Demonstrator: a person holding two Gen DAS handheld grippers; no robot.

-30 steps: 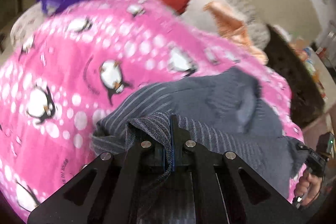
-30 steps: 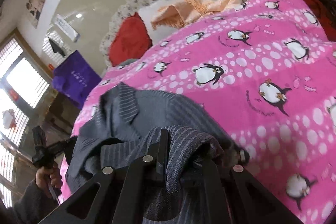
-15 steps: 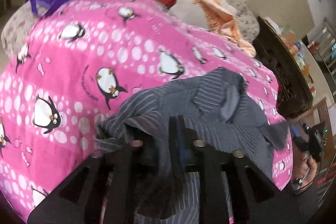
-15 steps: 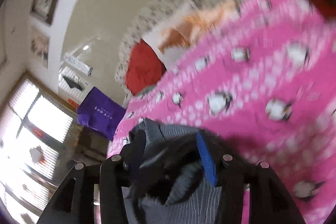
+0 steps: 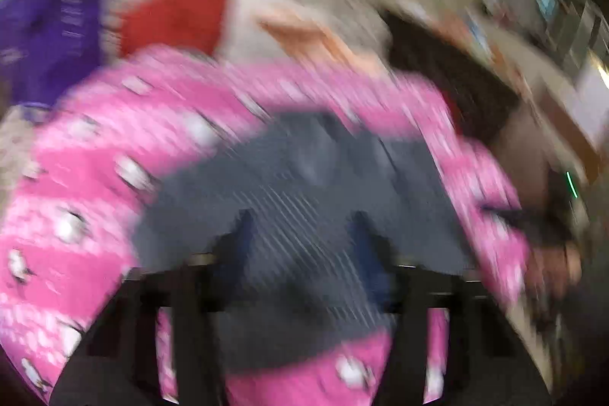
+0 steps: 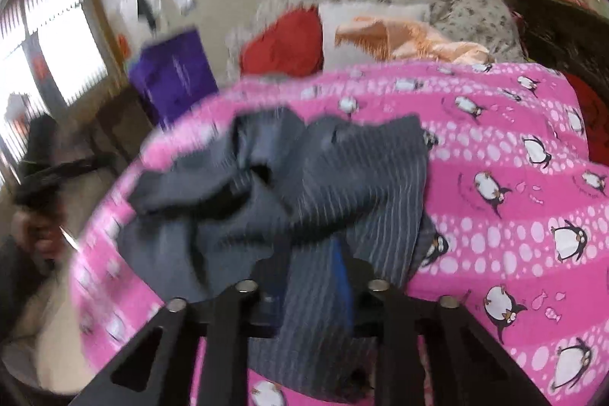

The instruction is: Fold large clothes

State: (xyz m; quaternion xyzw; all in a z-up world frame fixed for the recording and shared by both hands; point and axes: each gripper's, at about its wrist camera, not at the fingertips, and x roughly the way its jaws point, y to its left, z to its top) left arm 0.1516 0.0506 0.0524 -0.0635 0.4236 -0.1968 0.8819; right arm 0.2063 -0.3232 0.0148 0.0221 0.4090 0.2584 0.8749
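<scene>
Your grey striped garment (image 6: 304, 185) lies on the pink penguin blanket (image 6: 525, 177) of the bed, bunched rather than flat. In the right wrist view its bulk spreads from 9 o'clock toward 1 o'clock, and one striped length runs down toward 6 o'clock into your right claw (image 6: 310, 273). The stripes on that length follow the same line, so its long axis points at the camera. The collar end is too crumpled to place with certainty.

Your right claw is narrow and closing, with a fold of the striped cloth between its blue-padded fingers (image 6: 340, 276); the cloth drapes over the claw frame.

Your left claw (image 5: 302, 234) is partly open and closing. In the left wrist view the garment (image 5: 297, 185) lies behind and between its fingers (image 5: 243, 227). Heavy blur prevents confirming any contact with the pads.

At 12 o'clock beyond the blanket you have a red cushion (image 6: 285, 44), a peach cloth (image 6: 411, 40) on a white pillow (image 6: 365, 14), and a purple bag (image 6: 171, 75) at 10 o'clock.
</scene>
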